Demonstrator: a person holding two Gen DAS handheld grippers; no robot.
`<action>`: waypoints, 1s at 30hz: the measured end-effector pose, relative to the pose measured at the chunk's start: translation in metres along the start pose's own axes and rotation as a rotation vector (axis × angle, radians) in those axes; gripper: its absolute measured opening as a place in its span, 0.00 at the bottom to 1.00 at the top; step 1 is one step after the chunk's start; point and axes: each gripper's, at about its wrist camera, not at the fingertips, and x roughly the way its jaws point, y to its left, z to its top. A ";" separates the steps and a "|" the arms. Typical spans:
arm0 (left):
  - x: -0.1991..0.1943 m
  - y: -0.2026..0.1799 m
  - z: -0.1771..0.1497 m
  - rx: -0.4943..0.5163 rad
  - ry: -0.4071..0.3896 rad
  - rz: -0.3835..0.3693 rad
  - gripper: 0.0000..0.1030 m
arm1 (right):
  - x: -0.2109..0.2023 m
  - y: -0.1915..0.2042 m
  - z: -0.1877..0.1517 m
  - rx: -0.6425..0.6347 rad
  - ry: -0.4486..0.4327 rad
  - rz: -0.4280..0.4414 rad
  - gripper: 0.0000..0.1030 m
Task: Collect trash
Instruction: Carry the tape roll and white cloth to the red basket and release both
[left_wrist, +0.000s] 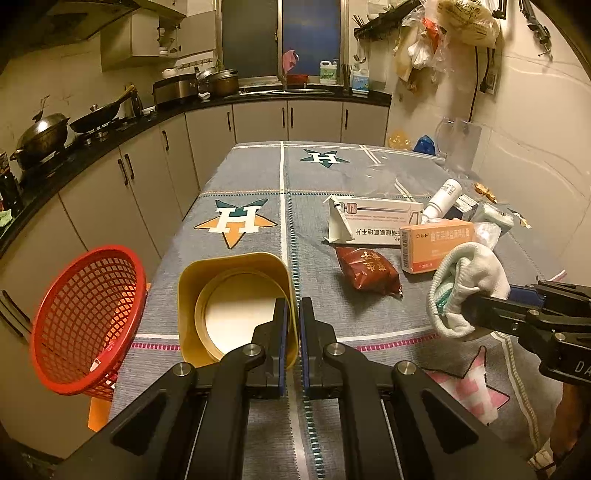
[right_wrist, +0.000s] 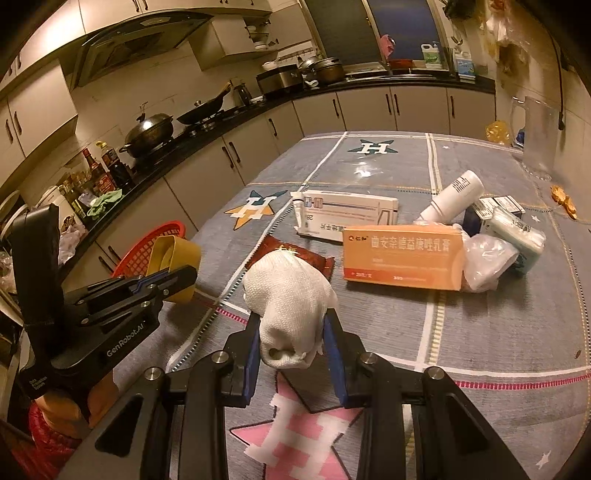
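Left gripper (left_wrist: 292, 321) clamped on yellow bin (left_wrist: 236, 302) rim — right gripper (right_wrist: 291, 343) gripping crumpled white cloth (right_wrist: 288, 295) above table (right_wrist: 480, 332).

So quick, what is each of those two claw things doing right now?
Left gripper: shut on the yellow plastic bin's wall.
Right gripper: shut on a crumpled white cloth.

Each camera sits just behind its own tongs, looking forward and down over the table (left_wrist: 258, 177) toward the far counter (right_wrist: 207, 122). Both views share the orange box (left_wrist: 436, 240), and each catches the other tongs at its edge.
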 end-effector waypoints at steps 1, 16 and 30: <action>-0.001 0.000 0.000 -0.001 -0.001 0.001 0.05 | 0.000 0.001 0.001 -0.002 0.000 0.001 0.33; -0.014 0.016 0.002 -0.022 -0.030 0.023 0.05 | 0.006 0.014 0.008 -0.028 0.012 0.026 0.33; -0.021 0.034 0.002 -0.051 -0.041 0.043 0.05 | 0.016 0.031 0.015 -0.061 0.028 0.050 0.33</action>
